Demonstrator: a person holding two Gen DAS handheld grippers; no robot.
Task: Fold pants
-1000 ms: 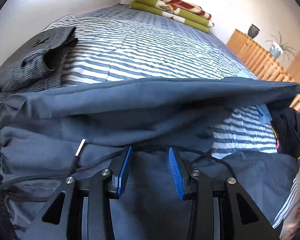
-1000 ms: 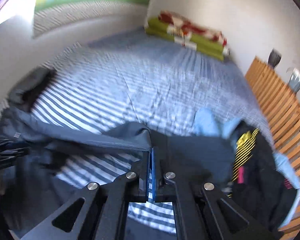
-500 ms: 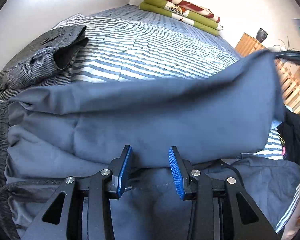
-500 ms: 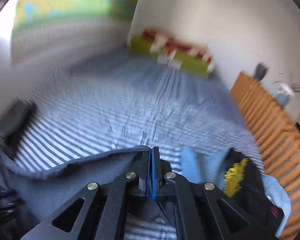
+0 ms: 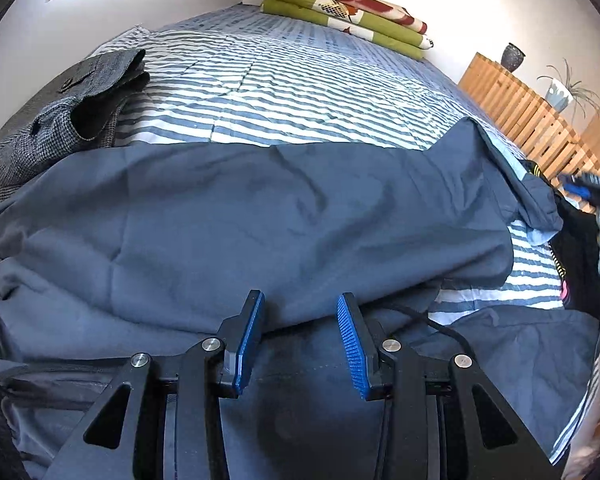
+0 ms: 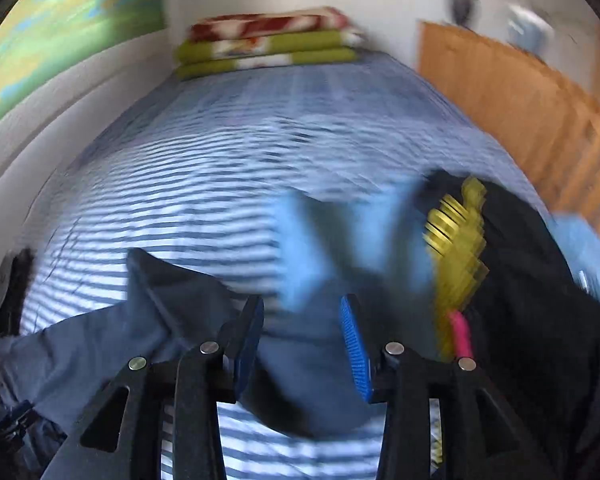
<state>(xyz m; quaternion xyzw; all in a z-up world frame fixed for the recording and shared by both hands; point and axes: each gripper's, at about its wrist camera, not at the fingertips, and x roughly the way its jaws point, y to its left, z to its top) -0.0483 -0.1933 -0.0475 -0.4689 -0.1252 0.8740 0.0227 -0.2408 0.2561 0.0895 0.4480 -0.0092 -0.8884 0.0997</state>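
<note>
the navy pants (image 5: 260, 216) lie across the near end of the striped bed cover (image 5: 284, 92), their long axis running side to side, waistband and black drawstring (image 5: 432, 322) toward the left and low in the left wrist view, leg ends toward the right. one leg already lies over the other, its far edge a fairly straight line from left to right.

the left gripper (image 5: 300, 338) hangs over the waist end with its blue pads apart and nothing pinched between them; the cloth sits under the fingers, not in them. it is the nearer of the two to the waistband.

the right gripper (image 6: 302, 344) is over the leg end, and its jaws are opening. in its blurred view navy cloth lies below and between the pads, but the pads do not look to be pressing on it, so i'd say the hem is let go. just right of it is a heap of other clothes, a black garment with yellow print (image 6: 516, 280) and something light blue (image 6: 300, 248), close enough to snag.

a folded grey garment (image 5: 60, 120) sits at the far left, a green and red blanket (image 5: 348, 12) at the head of the bed.

my guess is the next fold goes along that long axis, leg end carried leftward toward the waist, which falls to the right hand.
</note>
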